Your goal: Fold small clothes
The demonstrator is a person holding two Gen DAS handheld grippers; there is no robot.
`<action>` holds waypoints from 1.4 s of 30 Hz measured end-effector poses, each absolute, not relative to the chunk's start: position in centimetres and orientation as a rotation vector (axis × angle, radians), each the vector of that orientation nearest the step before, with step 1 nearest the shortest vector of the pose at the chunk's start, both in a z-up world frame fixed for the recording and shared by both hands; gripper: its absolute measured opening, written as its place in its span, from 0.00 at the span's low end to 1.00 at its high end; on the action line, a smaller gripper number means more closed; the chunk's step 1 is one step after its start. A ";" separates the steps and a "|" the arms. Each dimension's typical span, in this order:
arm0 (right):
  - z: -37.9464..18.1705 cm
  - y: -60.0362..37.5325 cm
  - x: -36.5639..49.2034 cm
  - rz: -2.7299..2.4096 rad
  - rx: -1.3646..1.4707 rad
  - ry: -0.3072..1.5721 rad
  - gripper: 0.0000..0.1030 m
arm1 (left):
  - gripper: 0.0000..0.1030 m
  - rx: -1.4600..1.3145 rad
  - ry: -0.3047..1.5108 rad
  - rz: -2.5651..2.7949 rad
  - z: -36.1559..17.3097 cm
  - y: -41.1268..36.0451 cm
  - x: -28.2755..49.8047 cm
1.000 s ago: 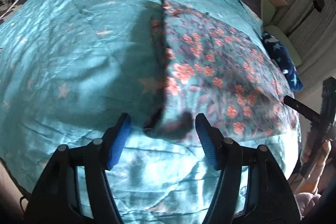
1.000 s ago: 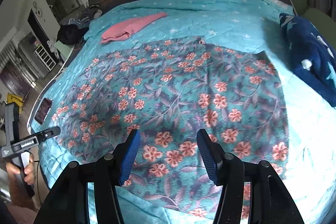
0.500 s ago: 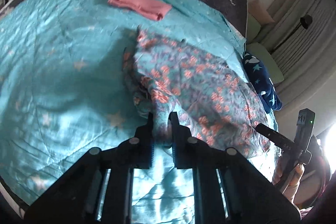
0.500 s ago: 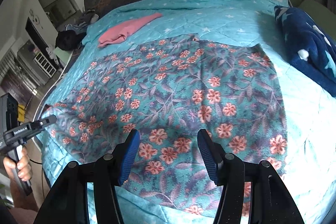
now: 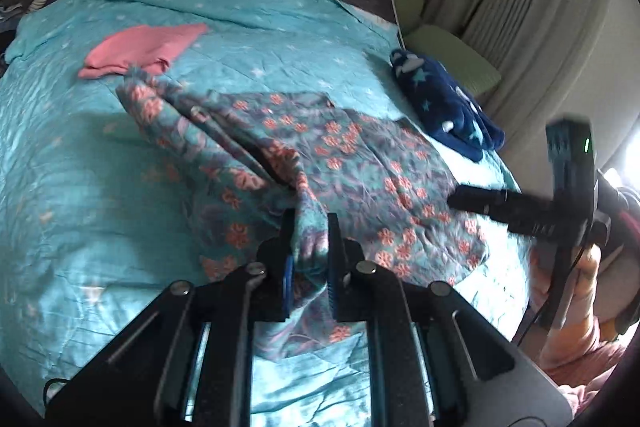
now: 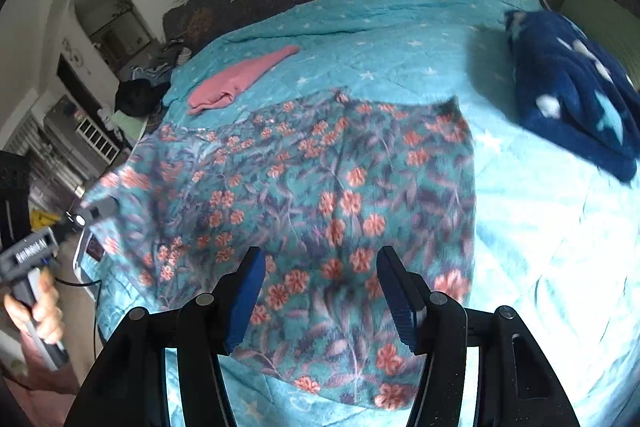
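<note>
A bunched corner of the teal fleece garment printed with coral flowers (image 5: 352, 163) is pinched between the pressed-together jaws of the left gripper (image 5: 311, 247), and a ridge of cloth is seen raised from that corner toward 11 o'clock in the left wrist view. The jaws of the right gripper (image 6: 320, 291) are spread wide and nothing is held between them; they hover over the near edge of the same garment (image 6: 320, 195), which lies mostly flat at the middle of the turquoise star-patterned quilt on the bed (image 6: 540, 227).

The fold of this piece is judged to be only begun: one corner is lifted, no half has been laid over the other, and the opposite near edge has not yet been gripped. A pink garment (image 6: 236, 83) at 11 o'clock looks already folded into a narrow strip, though blur and distance leave that uncertain. A dark blue fleece garment with pale stars (image 6: 572, 87) lies heaped at 2 o'clock, apparently unfolded.

Counted: two grippers, three garments (one floral, one pink, one navy), one quilt.
</note>
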State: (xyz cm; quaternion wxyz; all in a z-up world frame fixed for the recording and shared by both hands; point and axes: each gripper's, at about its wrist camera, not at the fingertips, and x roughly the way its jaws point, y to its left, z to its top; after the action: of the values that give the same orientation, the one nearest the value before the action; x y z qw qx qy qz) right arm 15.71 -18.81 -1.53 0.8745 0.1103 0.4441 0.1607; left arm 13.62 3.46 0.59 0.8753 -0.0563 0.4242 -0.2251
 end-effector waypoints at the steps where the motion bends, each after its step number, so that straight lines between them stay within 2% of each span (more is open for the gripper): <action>1: -0.8 -18.3 16.5 0.365 0.217 0.935 0.59 | 0.14 -0.120 0.899 -0.475 0.2 3.2 13.6; 6: 2.1 -12.4 21.4 0.604 0.124 1.021 0.72 | 0.14 -0.133 0.930 -0.473 -1.2 3.2 13.4; 10: 1.4 -5.1 26.3 0.745 0.086 1.195 0.72 | 0.14 -0.139 0.922 -0.479 -1.3 3.3 13.2; 14: 0.7 1.5 29.4 0.771 -0.052 1.277 0.72 | 0.14 -0.133 0.914 -0.489 -1.3 3.3 13.2; 20: -0.7 7.6 28.5 0.716 -0.382 1.282 0.74 | 0.14 -0.133 0.906 -0.518 -1.5 3.5 13.3; 24: -2.3 8.5 29.9 0.596 -0.431 1.287 0.73 | 0.14 -0.144 0.905 -0.531 -1.8 3.6 13.4; 25: -2.5 8.6 30.6 0.580 -0.416 1.288 0.72 | 0.14 -0.146 0.908 -0.533 -1.8 3.7 13.4; 26: -2.5 8.6 31.4 0.574 -0.388 1.291 0.63 | 0.14 -0.147 0.910 -0.534 -1.9 3.7 13.4; 27: -2.3 8.4 32.1 0.574 -0.361 1.301 0.45 | 0.14 -0.147 0.911 -0.534 -1.9 4.0 13.5; 28: -2.3 8.2 32.9 0.575 -0.319 1.319 0.34 | 0.14 -0.146 0.910 -0.531 -1.9 4.0 13.4; 29: -2.5 8.1 33.5 0.576 -0.282 1.339 0.10 | 0.14 -0.144 0.907 -0.526 -1.8 4.1 13.4; 42: 3.5 -2.0 33.8 0.600 0.027 1.228 0.09 | 0.14 -0.074 0.834 -0.634 1.9 0.5 12.4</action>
State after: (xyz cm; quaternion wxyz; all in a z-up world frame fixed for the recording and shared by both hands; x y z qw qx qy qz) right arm 33.83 -2.00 3.50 0.7753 0.0126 0.5675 0.2771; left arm 12.36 0.54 1.92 0.8652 -0.0351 0.3983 -0.3027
